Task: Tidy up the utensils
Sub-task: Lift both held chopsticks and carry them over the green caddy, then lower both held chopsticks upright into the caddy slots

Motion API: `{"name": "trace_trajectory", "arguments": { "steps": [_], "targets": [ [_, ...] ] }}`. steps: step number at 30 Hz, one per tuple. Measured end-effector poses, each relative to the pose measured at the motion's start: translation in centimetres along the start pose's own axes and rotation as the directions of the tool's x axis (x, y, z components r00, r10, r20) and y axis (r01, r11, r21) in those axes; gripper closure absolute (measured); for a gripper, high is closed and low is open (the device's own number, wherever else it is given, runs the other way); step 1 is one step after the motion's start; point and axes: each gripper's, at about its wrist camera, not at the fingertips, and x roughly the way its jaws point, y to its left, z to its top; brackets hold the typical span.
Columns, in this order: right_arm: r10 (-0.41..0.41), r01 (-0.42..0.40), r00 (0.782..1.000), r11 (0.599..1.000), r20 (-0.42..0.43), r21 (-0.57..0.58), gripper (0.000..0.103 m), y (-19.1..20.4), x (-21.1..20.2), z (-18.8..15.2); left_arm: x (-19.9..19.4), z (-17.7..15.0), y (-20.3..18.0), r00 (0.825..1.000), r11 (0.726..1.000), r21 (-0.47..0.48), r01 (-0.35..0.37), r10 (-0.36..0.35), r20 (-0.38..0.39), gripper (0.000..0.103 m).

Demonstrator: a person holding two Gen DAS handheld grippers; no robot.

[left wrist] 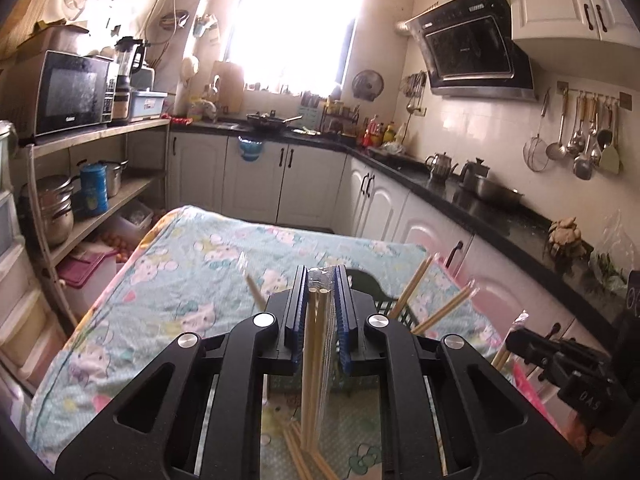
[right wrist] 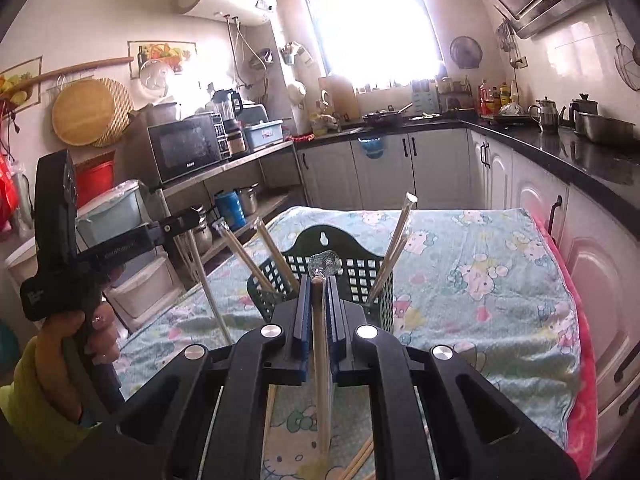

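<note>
We hold both tongs pinched – left tongs (left wrist: 323, 280) on wrapped chopsticks (left wrist: 316, 360), right tongs (right wrist: 319, 284) on another wrapped pair (right wrist: 320, 360) – above the cloth-covered counter (right wrist: 480, 280), the dark basket (right wrist: 352, 272) seemingly holding several pairs already

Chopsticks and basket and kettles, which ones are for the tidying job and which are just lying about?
For the job:
- wrapped chopsticks in the left tool
- wrapped chopsticks in the right tool
- dark green basket with chopsticks standing in it
- loose chopsticks on the cloth

Just lying about:
- microwave
- kettles
- hanging ladles
- blue tin
</note>
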Motion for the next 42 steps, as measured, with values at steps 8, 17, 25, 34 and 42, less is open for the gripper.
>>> {"name": "trace_trajectory", "arguments": {
  "steps": [8,17,25,34,42],
  "targets": [
    [0.013,-0.013,0.998,1.000,0.059,-0.006,0.096,0.1,-0.4,2.4,-0.3,3.0,-0.2,0.999,1.000,-0.002,0.011,-0.011,0.053,0.097],
    [0.020,-0.017,0.992,1.000,0.127,-0.025,0.096,0.7,-0.2,6.9,-0.4,7.1,-1.5,0.991,0.999,0.038,-0.005,0.000,0.135,0.098],
    [0.023,-0.017,0.980,0.999,0.195,-0.034,0.096,0.9,0.3,10.2,0.7,10.2,-2.3,0.976,0.996,0.057,-0.073,0.059,0.207,0.098],
    [-0.012,0.027,0.962,0.998,0.273,-0.048,0.096,0.5,1.2,11.0,3.0,9.7,-1.3,0.963,0.995,0.006,-0.100,0.095,0.252,0.098],
    [-0.056,0.074,0.946,0.996,0.319,-0.044,0.096,-0.1,1.9,10.5,4.5,7.5,-0.3,0.963,0.996,-0.029,-0.087,0.091,0.255,0.098]
  ]
}}
